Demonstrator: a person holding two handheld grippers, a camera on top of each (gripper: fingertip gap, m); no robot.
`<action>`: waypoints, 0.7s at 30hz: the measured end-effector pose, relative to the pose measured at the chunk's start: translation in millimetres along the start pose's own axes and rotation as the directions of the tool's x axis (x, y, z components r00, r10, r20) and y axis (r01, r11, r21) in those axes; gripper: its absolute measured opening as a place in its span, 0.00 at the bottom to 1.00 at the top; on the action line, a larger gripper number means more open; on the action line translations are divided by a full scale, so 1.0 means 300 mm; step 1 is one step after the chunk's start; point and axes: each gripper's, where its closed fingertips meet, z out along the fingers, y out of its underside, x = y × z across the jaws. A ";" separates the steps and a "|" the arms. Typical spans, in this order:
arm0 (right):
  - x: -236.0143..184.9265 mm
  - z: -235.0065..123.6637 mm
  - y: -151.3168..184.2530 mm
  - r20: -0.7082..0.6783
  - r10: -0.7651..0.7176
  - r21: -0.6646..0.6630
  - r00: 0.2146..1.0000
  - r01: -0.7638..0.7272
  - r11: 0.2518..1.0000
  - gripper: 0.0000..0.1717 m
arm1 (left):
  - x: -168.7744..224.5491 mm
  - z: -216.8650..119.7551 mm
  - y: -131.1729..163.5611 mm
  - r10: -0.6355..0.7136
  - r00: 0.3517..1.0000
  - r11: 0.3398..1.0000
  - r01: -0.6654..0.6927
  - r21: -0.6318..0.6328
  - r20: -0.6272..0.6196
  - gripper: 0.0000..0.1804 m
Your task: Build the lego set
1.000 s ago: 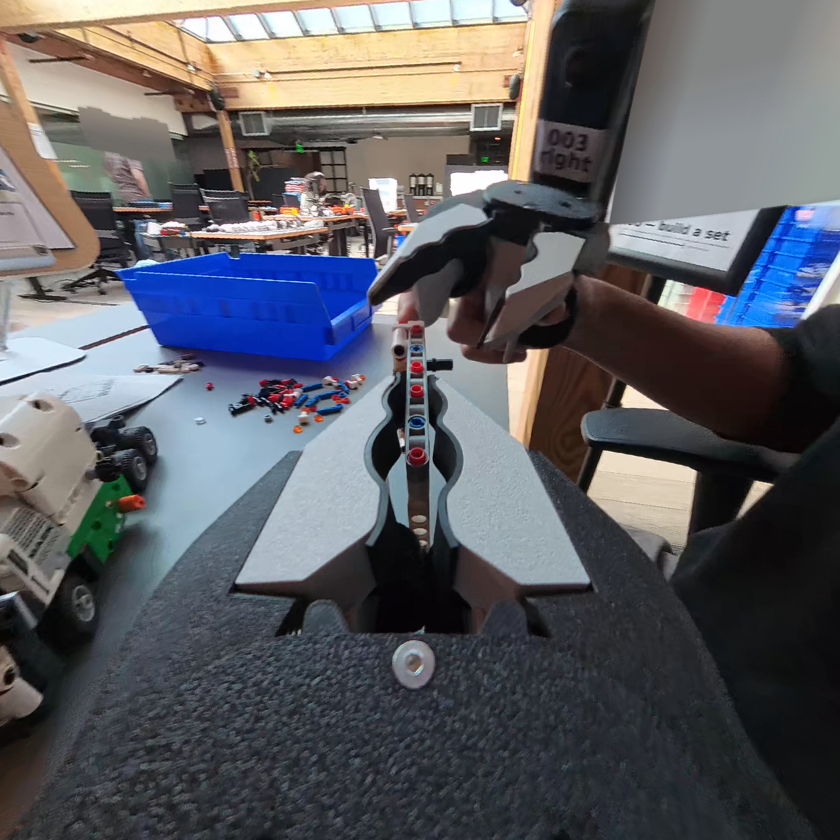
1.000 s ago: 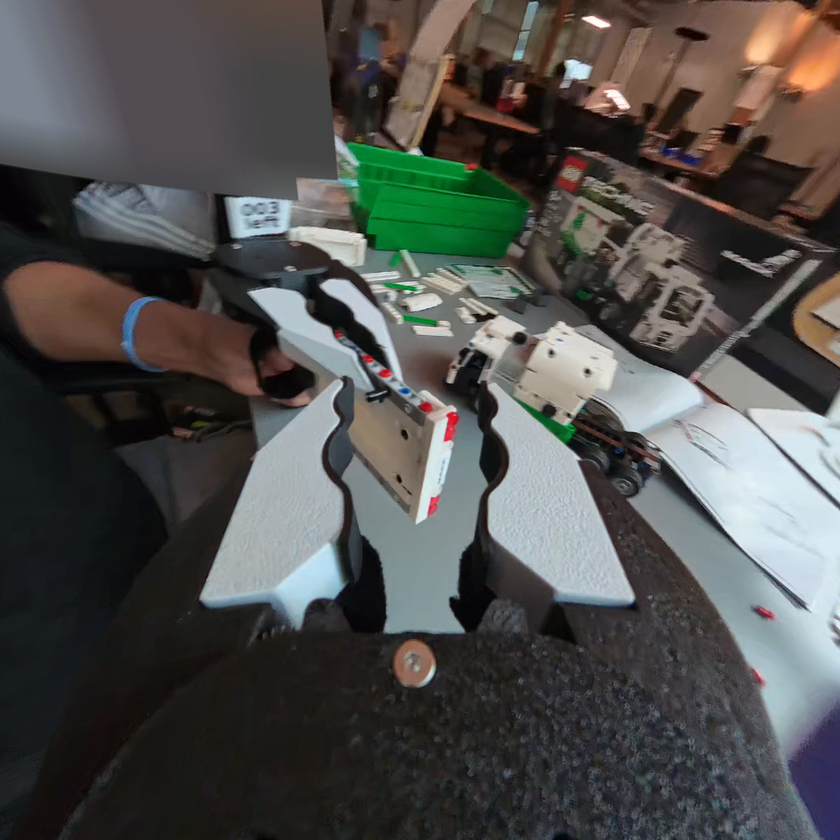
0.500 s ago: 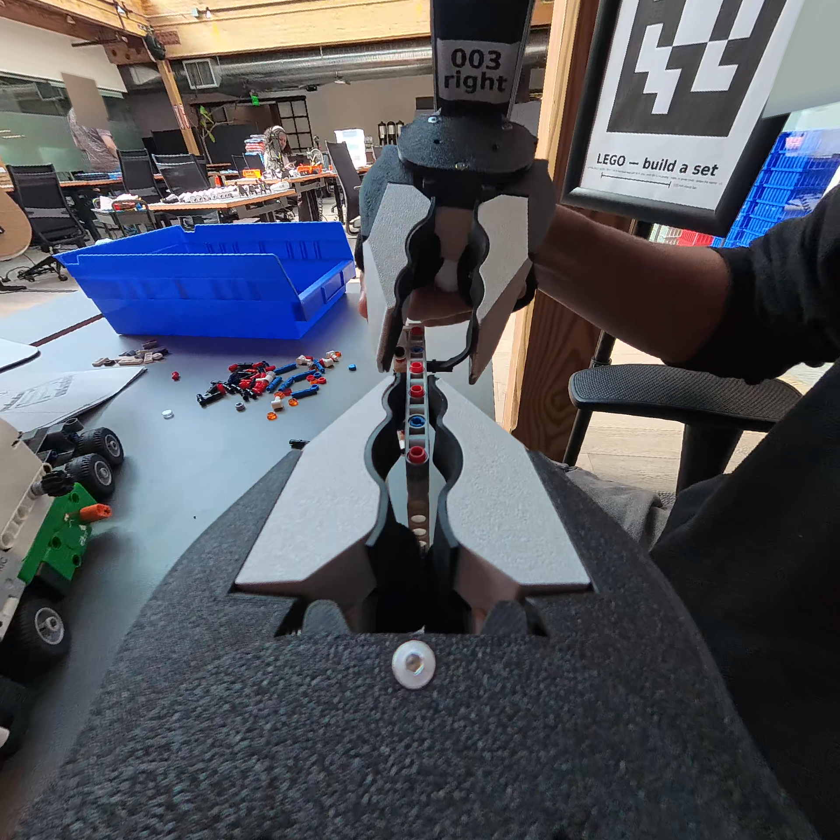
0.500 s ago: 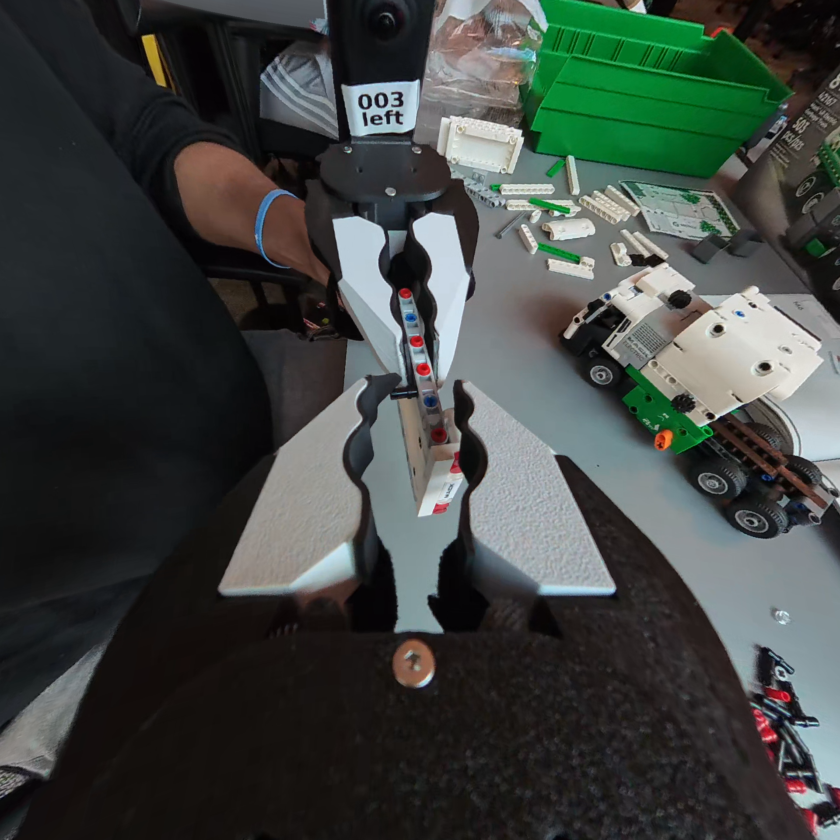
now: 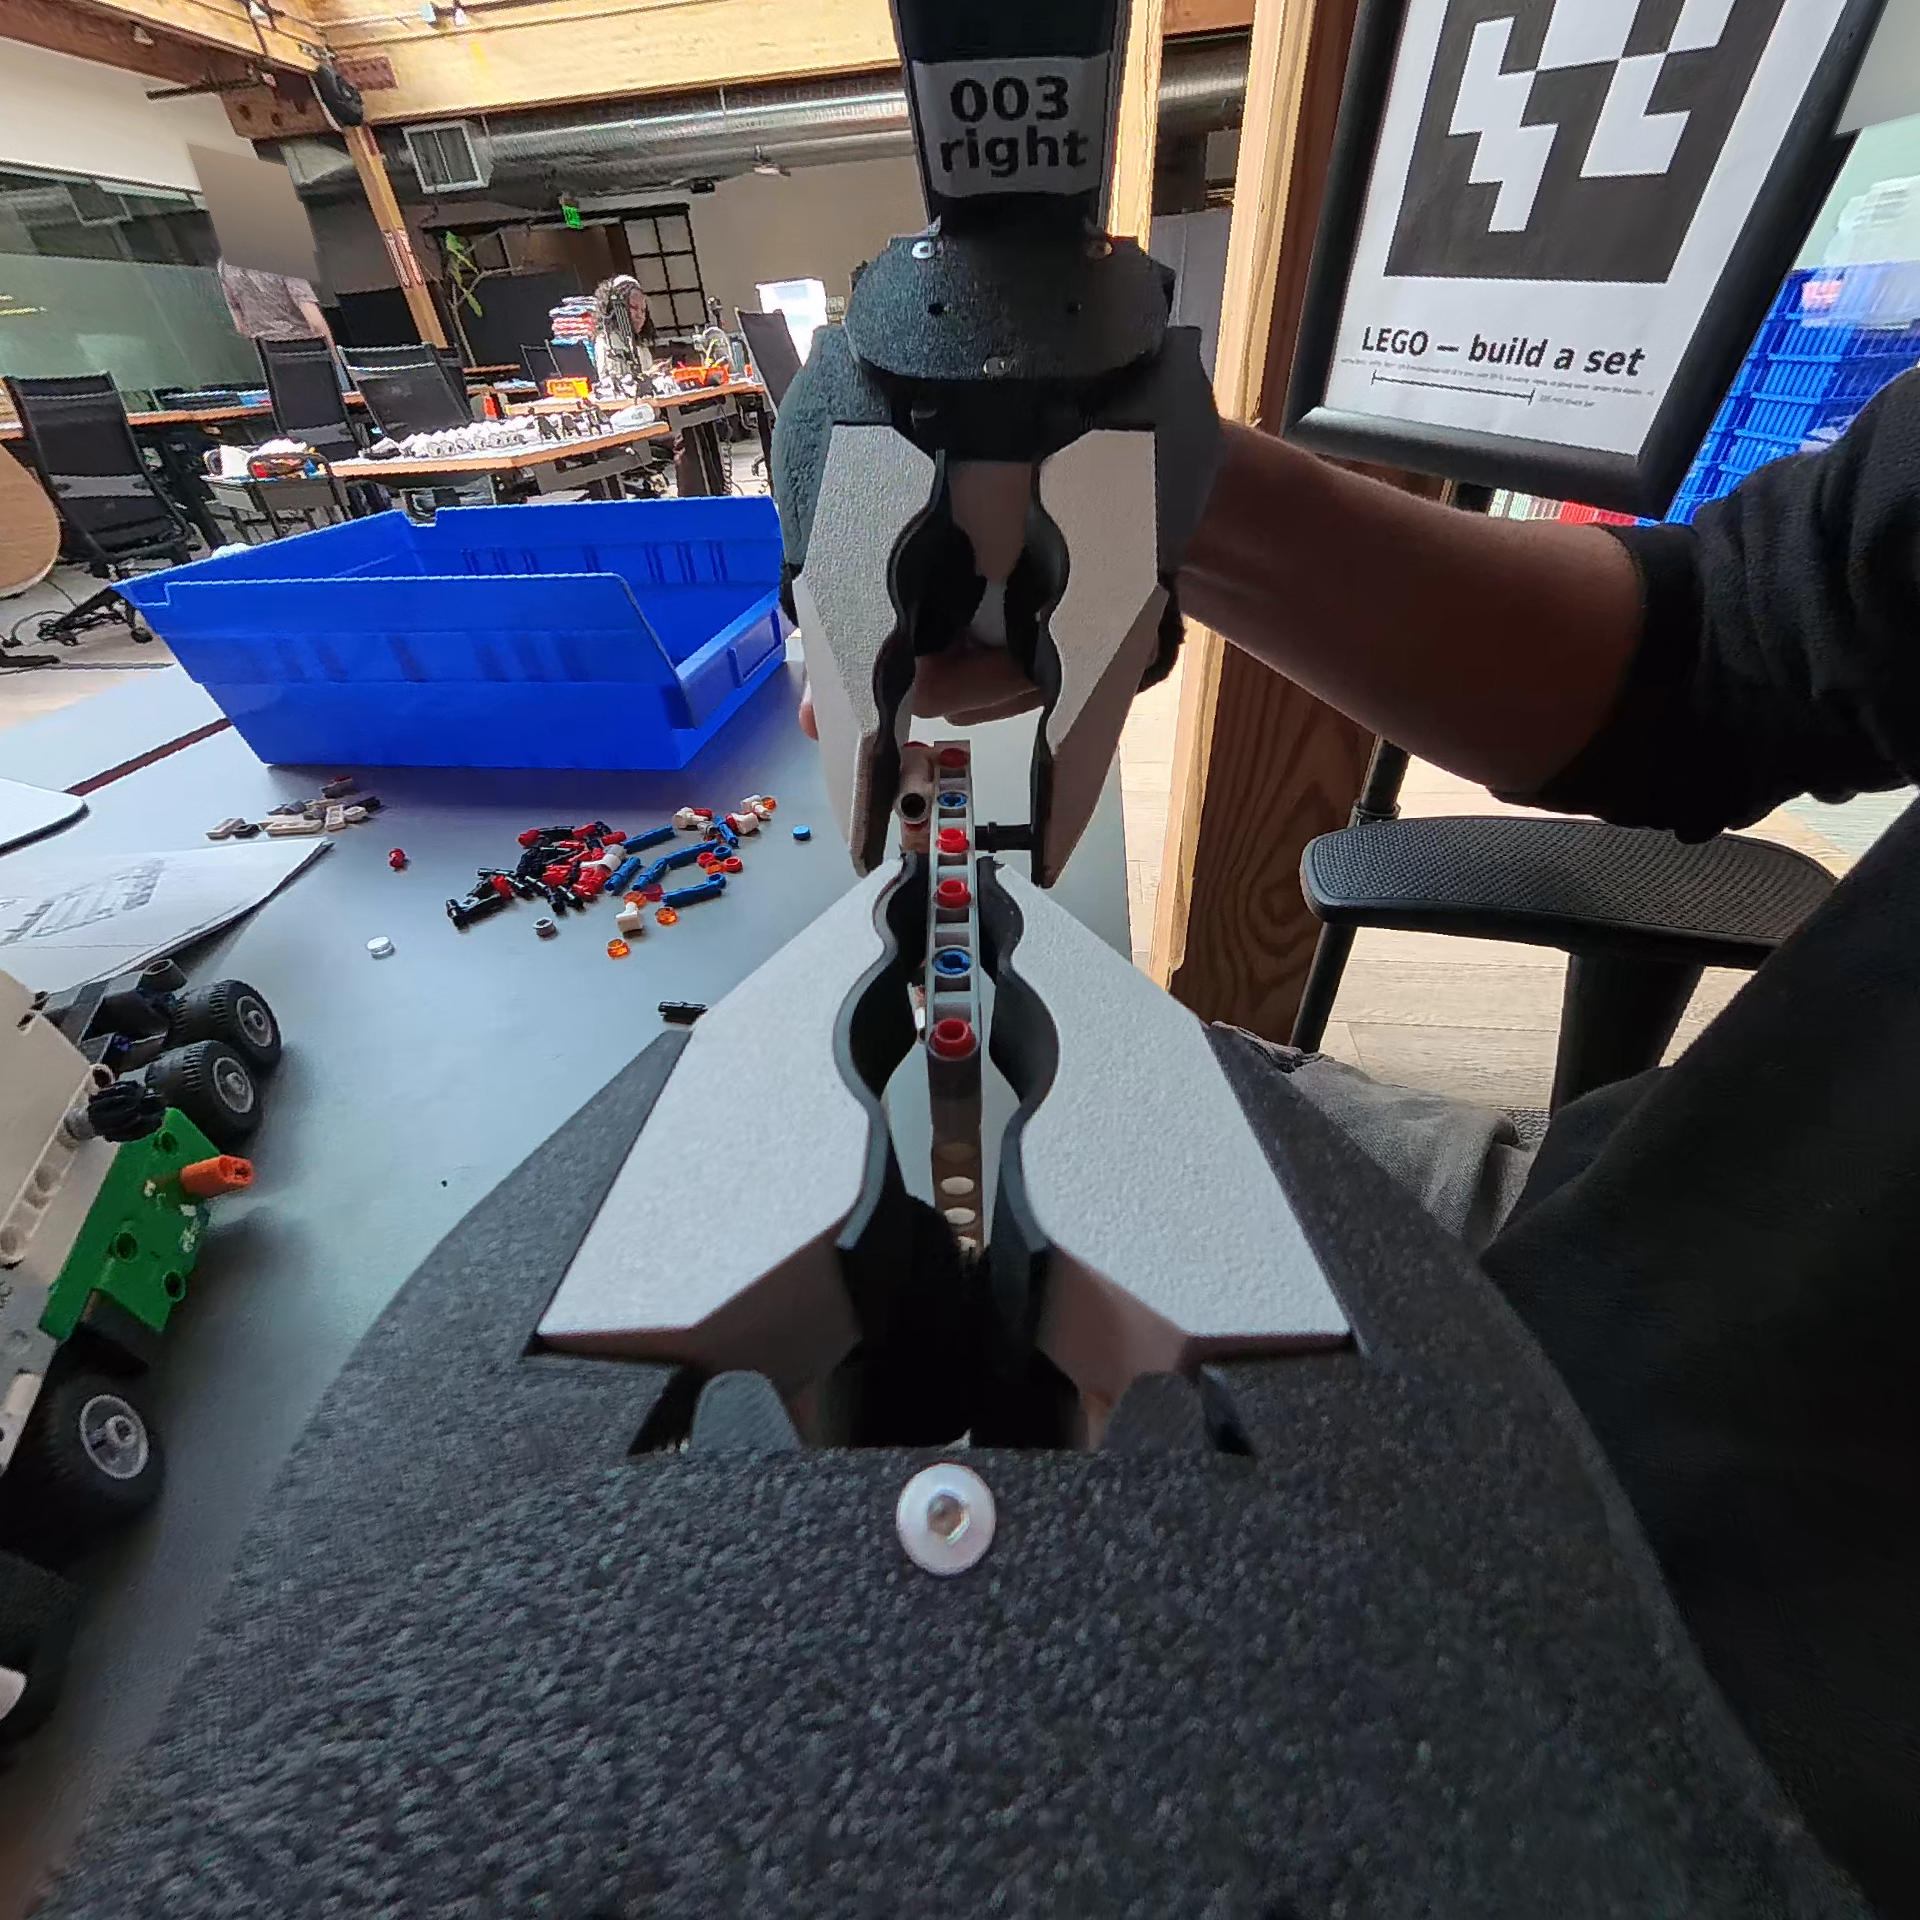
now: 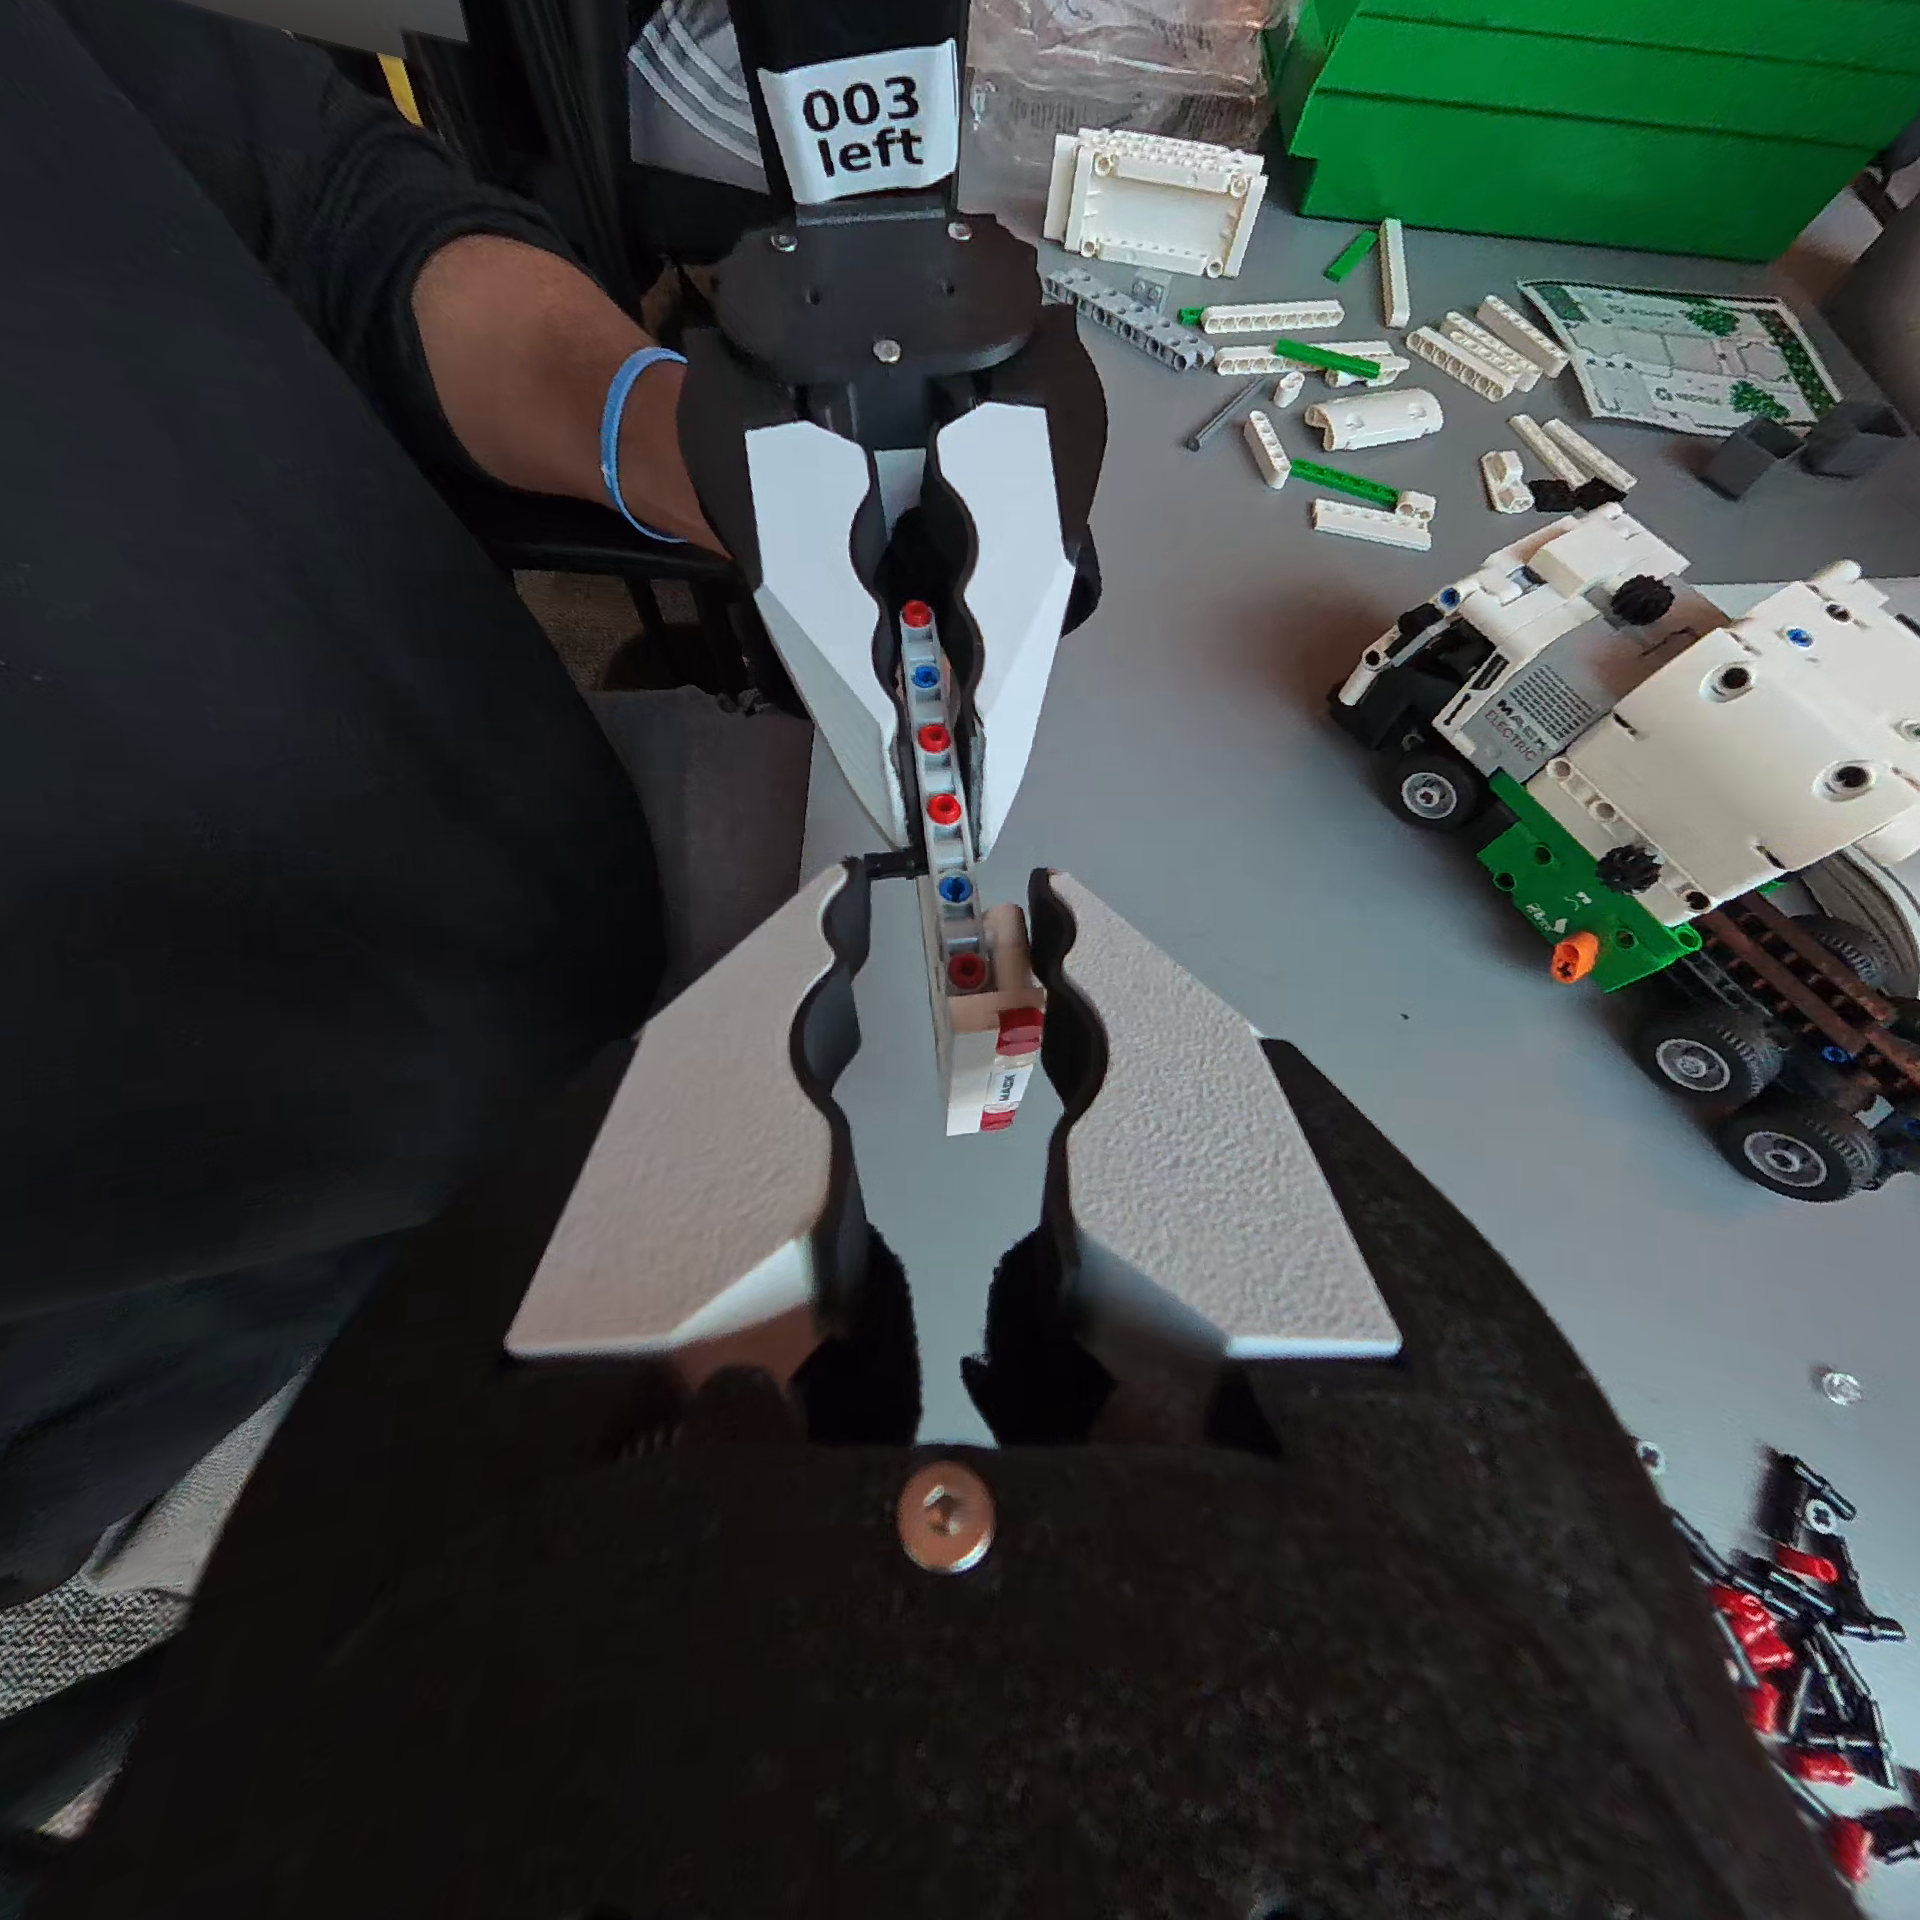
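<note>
A second ago the right hand-held gripper [image 6: 945,883] stood off to the side of the brick assembly [image 6: 961,925], tilted, with its jaws wide. Now it faces the left hand-held gripper [image 5: 951,883] head-on, its jaws narrowed around the assembly's far end. One fingertip meets the black pin [image 5: 1006,831] sticking out sideways, and the other seems to touch the tan piece [image 5: 916,795], though that contact is hard to judge. The toy truck [image 5: 99,1226] has slid toward the left wrist view's edge.
</note>
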 end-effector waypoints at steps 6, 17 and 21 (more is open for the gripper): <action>0.001 0.001 0.008 0.008 -0.048 -0.025 0.999 0.048 0.999 0.14 | 0.002 0.001 0.002 0.008 1.000 1.000 -0.008 -0.003 0.003 0.03; 0.023 -0.009 0.010 0.026 0.202 0.222 0.979 -0.203 0.954 0.11 | -0.018 -0.033 -0.048 -0.112 0.993 0.988 0.116 0.105 -0.047 0.03; 0.013 -0.021 -0.006 0.076 0.227 0.337 0.971 -0.239 0.911 0.09 | -0.019 -0.044 -0.069 -0.172 0.982 0.973 0.182 0.144 -0.079 0.07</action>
